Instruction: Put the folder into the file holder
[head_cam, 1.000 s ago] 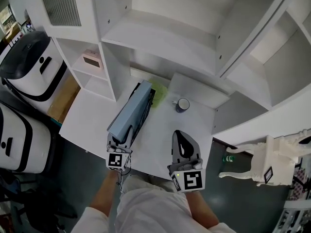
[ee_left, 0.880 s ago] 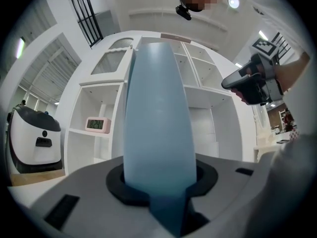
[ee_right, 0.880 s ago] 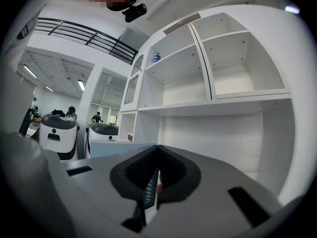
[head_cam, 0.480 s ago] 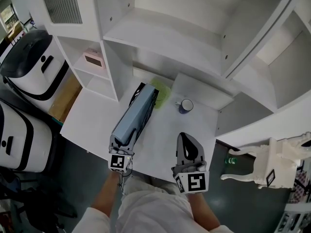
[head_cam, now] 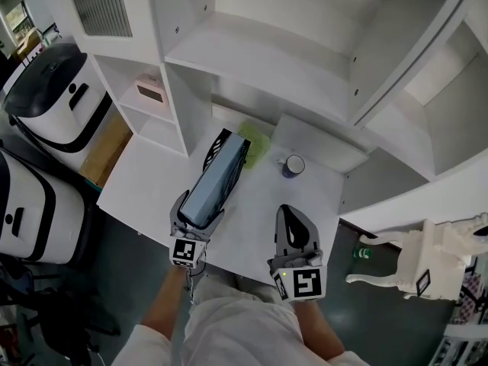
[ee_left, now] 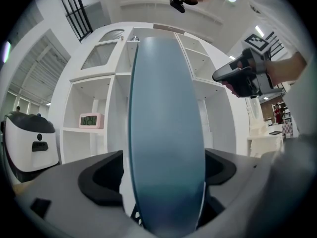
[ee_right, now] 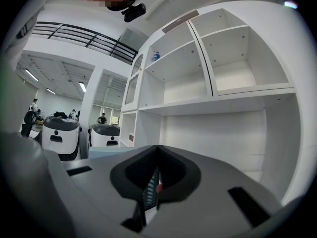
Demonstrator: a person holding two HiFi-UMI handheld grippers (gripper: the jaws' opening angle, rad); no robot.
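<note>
Your left gripper [head_cam: 198, 210] is opening right now, its jaws swinging clear on either side of the blue-grey folder [head_cam: 216, 175]. The left gripper view shows a gap between each pad and the folder's near end, so nothing is pinching it. The folder stands on its long edge on the white desk [head_cam: 152, 181], running away from you, and the black wire file holder [head_cam: 221, 137] shows around its far end. From here it looks seated, though you can't see how deep the bottom edge sits. Your right gripper [head_cam: 286, 212] hovers off to the side over the desk with its jaws pressed together on nothing, well apart from the folder. So this is the release, and the thing to get right is a clean exit. Let the jaws spread fully before you move, then draw the left gripper straight back along the folder's line, not sideways, so that neither pad catches the cover and drags it out or tips it. Watch for lean as you go; if it tilts, the closed right gripper is handy for a nudge. Mind the mug [head_cam: 292, 165] and the green item [head_cam: 258, 145] just right of the holder.
</note>
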